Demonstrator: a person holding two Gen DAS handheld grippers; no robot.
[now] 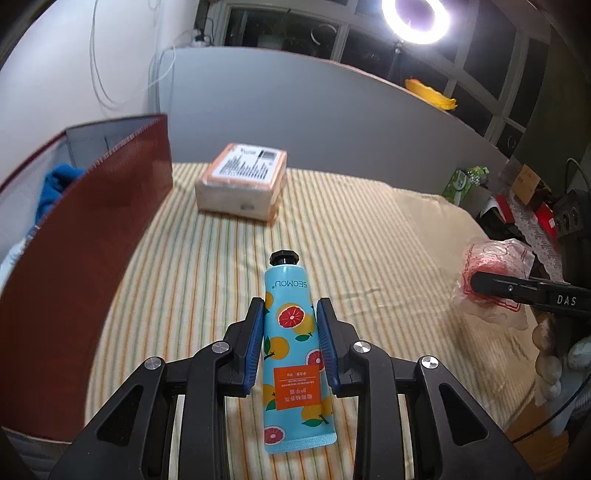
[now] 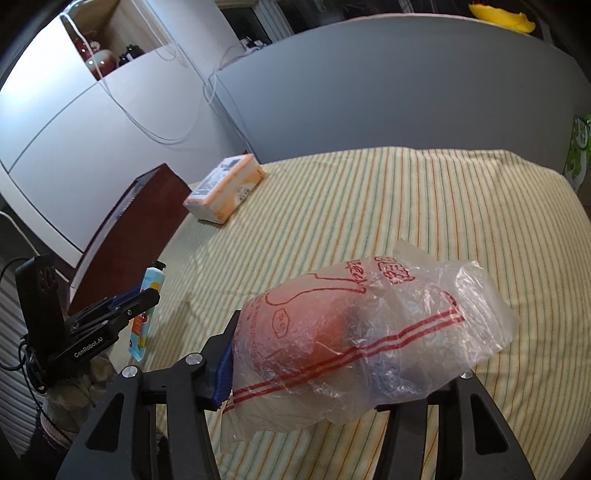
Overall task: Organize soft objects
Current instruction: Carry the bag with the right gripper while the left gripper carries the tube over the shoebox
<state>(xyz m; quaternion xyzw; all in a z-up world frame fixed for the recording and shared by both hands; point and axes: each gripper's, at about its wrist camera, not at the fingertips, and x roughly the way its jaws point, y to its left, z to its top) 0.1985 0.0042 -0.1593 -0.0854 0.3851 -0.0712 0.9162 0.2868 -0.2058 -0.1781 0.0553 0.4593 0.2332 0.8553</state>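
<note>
Two grippers, one thing in each. Nearest, left gripper (image 1: 290, 314) pinching one hand cream tube (image 1: 293, 350) between its blue pads, cap pointing away, tail toward the camera, over the striped cloth (image 1: 369, 240). To the right of the tube, right gripper (image 2: 332, 354) closed on one clear plastic bag (image 2: 369, 332) with red print and something red inside; only its left pad in sight, the rest hidden behind the crumpled plastic. Left of the tube, one tall brown bin (image 1: 85, 240), open at the top, blue fabric (image 1: 59, 184) inside. Beyond the tube, one wrapped pack of tissues (image 1: 242, 181) lying flat on the cloth, well apart from both grippers. Farthest, behind the pack, one grey board (image 1: 295, 110) and one lit ring lamp (image 1: 415, 18).
</note>
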